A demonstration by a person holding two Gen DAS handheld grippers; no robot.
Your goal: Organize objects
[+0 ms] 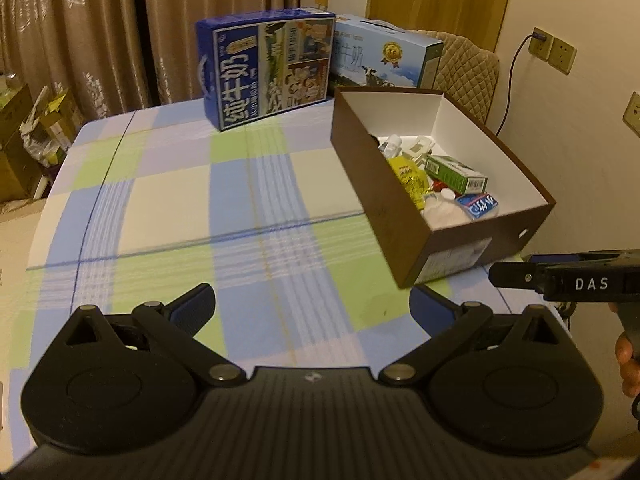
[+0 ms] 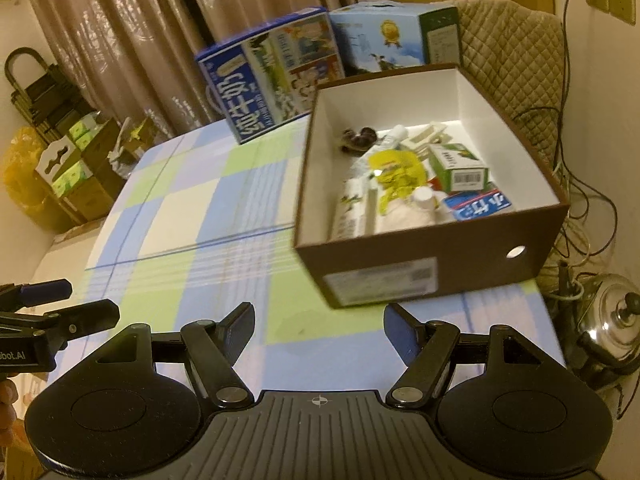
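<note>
Left wrist view, nearest: the left gripper (image 1: 312,308) hangs over the checked surface (image 1: 180,200) with its two fingers spread wide and nothing between them. At the right edge the right gripper (image 1: 516,274) shows from the side, a hand (image 1: 628,356) below it. In the right wrist view the right gripper (image 2: 319,330) is likewise spread and empty, and the left gripper (image 2: 86,312) enters from the left edge.

Beyond the fingers, one brown box (image 1: 460,248) with a white interior stands on the right part of the surface, open at the top. Its long axis runs away from the cameras, angled toward the far left; a labelled short end faces them. Inside lie one green carton (image 1: 456,174), one yellow packet (image 1: 410,178), one blue-and-white pack (image 1: 478,205), one white bottle (image 1: 442,210) and one small clear bottle (image 1: 390,145).

Only the right wrist view shows one dark item (image 2: 358,139) at the box's far left corner, one tall white carton (image 2: 352,210) along its left wall, and one steel kettle (image 2: 612,328) beside the surface.

Farthest, two milk cases stand at the rear edge: a dark blue case (image 1: 268,66) and a light blue case (image 1: 384,58), side by side. Curtains (image 1: 100,24) hang behind.
</note>
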